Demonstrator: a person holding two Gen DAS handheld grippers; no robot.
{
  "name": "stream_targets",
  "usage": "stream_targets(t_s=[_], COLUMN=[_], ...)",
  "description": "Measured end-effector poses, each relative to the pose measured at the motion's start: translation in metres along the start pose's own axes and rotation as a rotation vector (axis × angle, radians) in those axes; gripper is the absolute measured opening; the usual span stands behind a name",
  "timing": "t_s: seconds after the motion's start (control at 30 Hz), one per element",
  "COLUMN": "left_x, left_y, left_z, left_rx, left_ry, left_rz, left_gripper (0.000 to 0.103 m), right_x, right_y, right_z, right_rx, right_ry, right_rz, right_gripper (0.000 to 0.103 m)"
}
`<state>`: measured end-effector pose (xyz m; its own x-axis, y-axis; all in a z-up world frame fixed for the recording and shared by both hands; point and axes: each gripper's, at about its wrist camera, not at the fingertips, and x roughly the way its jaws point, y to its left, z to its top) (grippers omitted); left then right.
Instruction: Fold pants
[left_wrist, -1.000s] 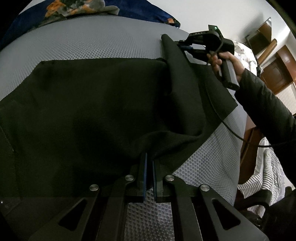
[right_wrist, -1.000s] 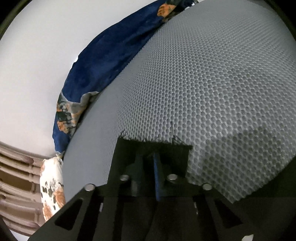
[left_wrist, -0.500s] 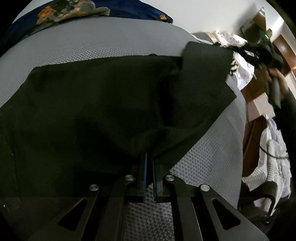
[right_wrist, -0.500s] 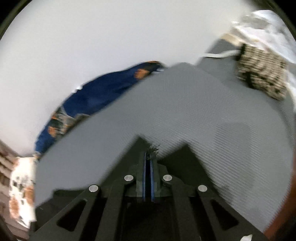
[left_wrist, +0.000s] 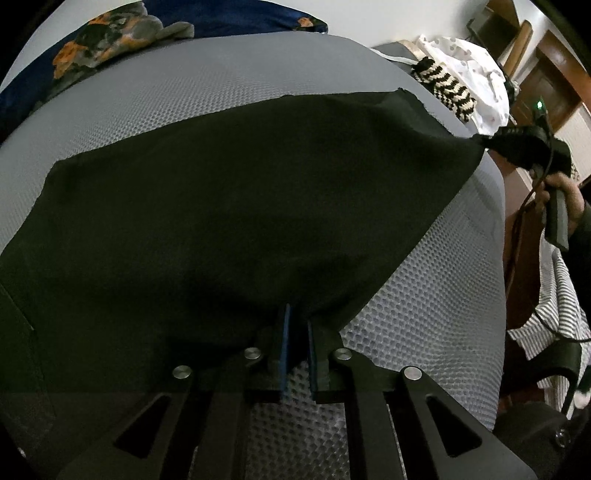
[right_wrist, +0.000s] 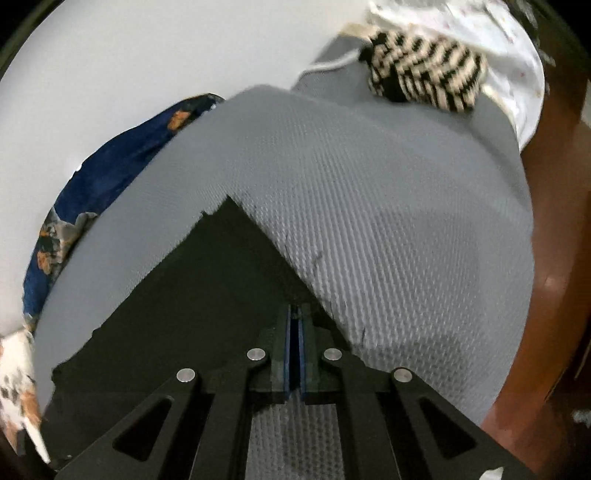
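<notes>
Pants (left_wrist: 229, 206) fill most of our left wrist view, dark cloth spread over the grey mesh bed (left_wrist: 258, 85). Our left claw (left_wrist: 297, 325) sits at the near edge of the cloth, its blue pads close together with the hem pinched between them. Far right, our right claw (left_wrist: 484, 138) grips the right corner of the fabric beyond the bed's edge, a hand (left_wrist: 565, 195) on its handle, and the cloth runs taut between the two grips. A striped knit (left_wrist: 447, 85) and white laundry (left_wrist: 465, 55) lie at the far right of the bed; a blue patterned quilt (left_wrist: 229, 14) lies along the far side.

From the right wrist, the right claw (right_wrist: 295, 325) is pressed together on a point of the pants (right_wrist: 207, 280), which spread back toward the near left over the bed (right_wrist: 388, 206). The striped knit (right_wrist: 424, 74) sits at the far right; the picture is slightly blurred.

We judge this to be the spreading step: the garment is being drawn out flat before a fold. Next we would need to lower the right corner onto the bed, keeping tension even so no crease forms, then let go.
</notes>
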<state>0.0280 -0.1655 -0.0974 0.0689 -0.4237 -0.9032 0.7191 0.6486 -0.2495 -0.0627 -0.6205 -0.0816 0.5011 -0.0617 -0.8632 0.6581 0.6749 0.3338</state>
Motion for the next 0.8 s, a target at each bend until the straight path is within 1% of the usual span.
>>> stream_targets(t_s=[0.1, 0.17, 0.2, 0.23, 0.3, 0.33, 0.43, 0.53, 0.6, 0.63, 0.73, 0.8], left_x=[0.002, 0.003, 0.004, 0.003, 0.003, 0.002, 0.003, 0.002, 0.003, 0.003, 0.002, 0.001], left_y=[0.000, 0.000, 0.000, 0.000, 0.000, 0.000, -0.001, 0.000, 0.001, 0.001, 0.002, 0.002], left_z=[0.004, 0.004, 0.003, 0.002, 0.002, 0.002, 0.003, 0.002, 0.002, 0.002, 0.000, 0.000], left_rx=[-0.005, -0.005, -0.001, 0.000, 0.001, 0.002, 0.004, -0.006, -0.012, -0.011, -0.012, -0.012], left_ry=[-0.007, -0.007, -0.010, -0.010, -0.008, -0.006, -0.004, -0.005, -0.007, -0.007, -0.007, -0.007], left_rz=[0.012, 0.013, 0.009, 0.007, 0.008, 0.010, 0.012, 0.010, 0.008, 0.009, 0.009, 0.009], left_gripper=[0.008, 0.008, 0.008, 0.008, 0.008, 0.008, 0.008, 0.009, 0.009, 0.009, 0.010, 0.010], right_x=[-0.001, 0.004, 0.007, 0.008, 0.008, 0.008, 0.008, 0.009, 0.011, 0.012, 0.011, 0.012], right_y=[0.006, 0.005, 0.001, -0.005, -0.014, -0.017, -0.024, -0.024, -0.026, -0.028, -0.035, -0.038], right_z=[0.001, -0.004, -0.006, -0.009, -0.012, -0.014, -0.020, -0.027, -0.030, -0.032, -0.030, -0.028], right_rx=[-0.030, -0.016, -0.009, 0.024, 0.090, 0.115, 0.147, 0.162, 0.167, 0.174, 0.201, 0.212], right_ry=[-0.006, 0.014, 0.031, 0.025, 0.043, 0.062, 0.099, 0.124, 0.131, 0.133, 0.117, 0.111], right_rz=[-0.017, -0.013, 0.010, 0.018, 0.097, 0.120, 0.172, 0.192, 0.179, 0.189, 0.201, 0.230], right_gripper=[0.002, 0.002, 0.002, 0.003, 0.009, 0.010, 0.012, 0.015, 0.017, 0.017, 0.017, 0.017])
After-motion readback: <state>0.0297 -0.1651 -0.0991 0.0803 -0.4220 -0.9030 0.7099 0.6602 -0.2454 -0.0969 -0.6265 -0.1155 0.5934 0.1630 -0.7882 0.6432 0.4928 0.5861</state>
